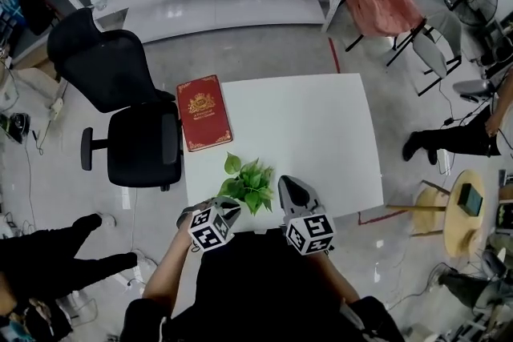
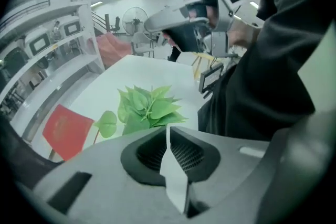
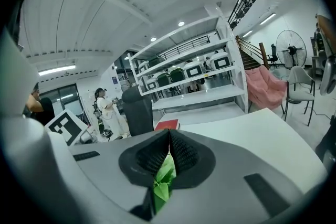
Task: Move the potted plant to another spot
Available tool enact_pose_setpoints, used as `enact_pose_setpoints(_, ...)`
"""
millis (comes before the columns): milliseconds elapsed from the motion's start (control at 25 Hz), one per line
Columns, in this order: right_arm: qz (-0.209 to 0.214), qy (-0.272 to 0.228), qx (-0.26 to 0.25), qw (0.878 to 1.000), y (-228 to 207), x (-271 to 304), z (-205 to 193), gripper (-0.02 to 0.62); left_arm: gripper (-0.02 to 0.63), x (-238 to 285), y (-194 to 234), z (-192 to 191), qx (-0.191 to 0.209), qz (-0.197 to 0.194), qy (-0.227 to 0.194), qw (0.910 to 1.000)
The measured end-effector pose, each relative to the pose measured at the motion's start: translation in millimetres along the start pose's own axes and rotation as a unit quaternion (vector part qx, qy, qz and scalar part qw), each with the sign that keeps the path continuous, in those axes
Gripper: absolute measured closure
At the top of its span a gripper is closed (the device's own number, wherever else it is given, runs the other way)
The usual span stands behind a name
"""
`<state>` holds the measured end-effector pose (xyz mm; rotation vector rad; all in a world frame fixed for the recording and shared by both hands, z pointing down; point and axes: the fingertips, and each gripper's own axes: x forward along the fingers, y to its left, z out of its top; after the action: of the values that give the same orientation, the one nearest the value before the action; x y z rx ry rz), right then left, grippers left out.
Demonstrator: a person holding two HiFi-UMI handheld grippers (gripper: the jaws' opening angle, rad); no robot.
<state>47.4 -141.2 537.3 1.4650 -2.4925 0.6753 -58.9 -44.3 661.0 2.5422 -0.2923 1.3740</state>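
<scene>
The right gripper (image 1: 288, 186) and left gripper (image 1: 231, 207) were both closed, holding nothing. The potted plant (image 1: 249, 185) stood just between their tips. It was probably light, with flimsy leaves, so the pot, hidden under foliage, looked the safer hold.

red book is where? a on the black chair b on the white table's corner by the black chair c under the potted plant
b: the red book lies flat on a corner of the white table, beside the black office chair, apart from the potted plant.
</scene>
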Motion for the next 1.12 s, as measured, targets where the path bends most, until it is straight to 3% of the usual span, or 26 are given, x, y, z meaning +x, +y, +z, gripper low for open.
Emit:
enact_pose_setpoints(160, 0.001, -0.003, -0.007, 1.0, 1.7, 1.9, 8.9, 0.582, 0.578, -34.2, 14.2, 21.9, -0.07, 0.031, -0.085, 0.9935)
enact_pose_setpoints(320, 0.003, -0.008, -0.014, 1.0, 4.3, 4.4, 17.0, 0.581, 0.578, -72.3, 30.5, 53.9, -0.134, 0.077, -0.198, 0.9679)
enact_pose_setpoints(520, 0.003, -0.014, -0.025, 1.0, 4.5, 5.9, 26.8, 0.581, 0.58, -116.7, 52.5, 87.8, -0.177, 0.165, -0.339, 0.9093)
enact_pose_setpoints(600, 0.003, -0.019, -0.027, 0.999, 6.3, 5.6, 32.9, 0.581, 0.58, -132.6, 60.6, 91.5, -0.183, 0.225, -0.364, 0.8851)
enact_pose_setpoints(680, 0.004, -0.024, -0.029, 0.999, 7.9, 5.5, 37.3, 0.581, 0.58, -149.7, 69.8, 91.2, -0.204, 0.289, -0.384, 0.853)
enact_pose_setpoints(760, 0.004, -0.025, -0.03, 0.999, 9.7, 5.5, 37.5, 0.581, 0.58, -162.0, 76.5, 89.1, -0.234, 0.323, -0.407, 0.8214)
enact_pose_setpoints(800, 0.005, -0.025, -0.03, 0.999, 11.1, 5.8, 36.3, 0.581, 0.58, -165.7, 78.5, 87.3, -0.242, 0.334, -0.416, 0.8105)
enact_pose_setpoints(880, 0.007, -0.021, -0.031, 0.999, 14.6, 6.9, 32.9, 0.581, 0.58, -169.7, 81.2, 83.8, -0.244, 0.353, -0.418, 0.8006)
enact_pose_setpoints(1120, 0.021, -0.012, -0.043, 0.999, 22.9, 10.7, 24.7, 0.583, 0.58, -168.0, 87.9, 78.4, -0.25, 0.37, -0.41, 0.7951)
